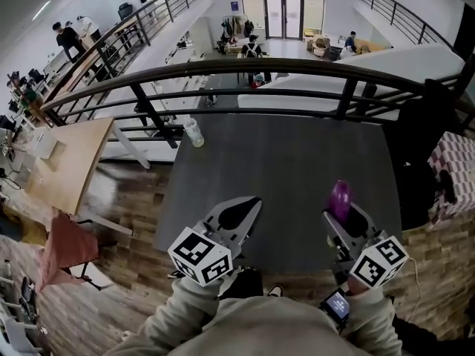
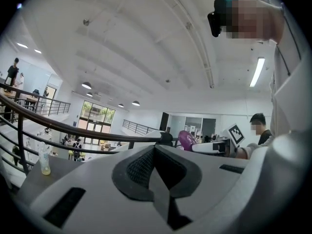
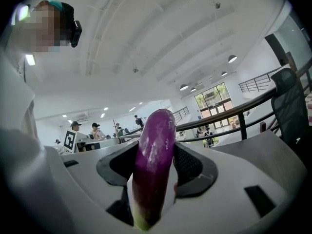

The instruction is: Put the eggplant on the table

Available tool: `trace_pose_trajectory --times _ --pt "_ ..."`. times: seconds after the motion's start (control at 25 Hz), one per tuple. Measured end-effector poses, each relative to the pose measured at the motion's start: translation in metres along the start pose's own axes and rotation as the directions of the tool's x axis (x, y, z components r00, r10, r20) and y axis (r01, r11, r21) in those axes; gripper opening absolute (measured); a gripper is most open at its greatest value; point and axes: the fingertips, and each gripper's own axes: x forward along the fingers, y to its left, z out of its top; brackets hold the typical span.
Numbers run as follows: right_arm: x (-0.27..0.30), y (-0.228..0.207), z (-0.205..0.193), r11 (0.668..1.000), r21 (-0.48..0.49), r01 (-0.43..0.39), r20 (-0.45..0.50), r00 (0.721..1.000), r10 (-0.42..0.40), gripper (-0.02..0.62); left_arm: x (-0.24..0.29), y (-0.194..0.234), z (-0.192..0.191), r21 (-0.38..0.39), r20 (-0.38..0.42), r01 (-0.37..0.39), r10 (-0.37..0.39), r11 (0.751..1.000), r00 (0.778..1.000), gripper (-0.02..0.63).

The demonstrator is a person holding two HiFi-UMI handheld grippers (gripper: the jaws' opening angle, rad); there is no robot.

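Eggplant (image 3: 155, 165) was clamped between the pads of the right gripper (image 1: 343, 215). The jaws were spread fairly wide around it, with the purple tip sticking out past the fingertips and the pale green end back toward the gripper body. It was held over the near right part of the dark table (image 1: 297, 154). Left gripper (image 1: 249, 205) was alongside over the near edge, jaws closed together on nothing, and a plastic bottle (image 1: 194, 133) stood at the table's far left corner by the railing (image 1: 223, 68).

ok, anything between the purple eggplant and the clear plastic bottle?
No. In the head view only bare dark grey tabletop lies between the purple eggplant and the clear plastic bottle.
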Motion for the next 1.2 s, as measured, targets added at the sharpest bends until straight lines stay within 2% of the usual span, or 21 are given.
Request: trace_pose_trajectory --times 0.2,0.36,0.48,0.56,0.64,0.8,1.0,1.2 --pt "0.032 -0.004 0.018 0.999 -0.041 0.019 -0.004 1.000 -0.019 0.229 0.031 0.033 0.017 0.025 0.012 0.032 -0.032 0.999 0.999 0.000" --pt "0.058 -0.015 0.035 0.998 -0.057 0.037 0.001 0.999 -0.037 0.228 0.057 0.062 0.034 0.052 0.026 0.006 -0.007 0.999 1.000 0.000" --pt "0.078 -0.024 0.044 0.997 -0.059 0.051 0.002 0.999 -0.051 0.228 0.070 0.075 0.034 0.077 0.003 0.025 -0.025 0.997 1.000 0.000" --pt "0.091 -0.022 0.049 0.996 -0.059 0.064 0.002 0.998 -0.064 0.229 0.072 0.086 0.036 0.063 -0.008 0.045 -0.045 0.997 0.999 0.000" --pt "0.103 -0.020 0.055 0.995 -0.064 0.082 -0.001 0.997 -0.082 0.229 0.073 0.101 0.039 0.049 -0.010 0.037 -0.037 0.998 0.999 0.000" --pt "0.117 -0.025 0.058 0.993 -0.066 0.101 -0.003 0.995 -0.101 0.229 0.084 0.118 0.037 0.076 -0.029 0.025 -0.022 0.997 0.999 0.000" --pt "0.137 -0.031 0.030 0.995 -0.064 0.082 -0.063 0.994 -0.086 0.229 0.088 0.134 0.018 0.055 -0.069 0.032 -0.028 0.998 0.997 0.000" --pt "0.162 -0.053 0.058 0.998 -0.063 0.023 -0.062 0.998 -0.027 0.229 0.113 0.156 0.031 0.052 -0.056 0.008 -0.005 0.999 0.998 0.000"
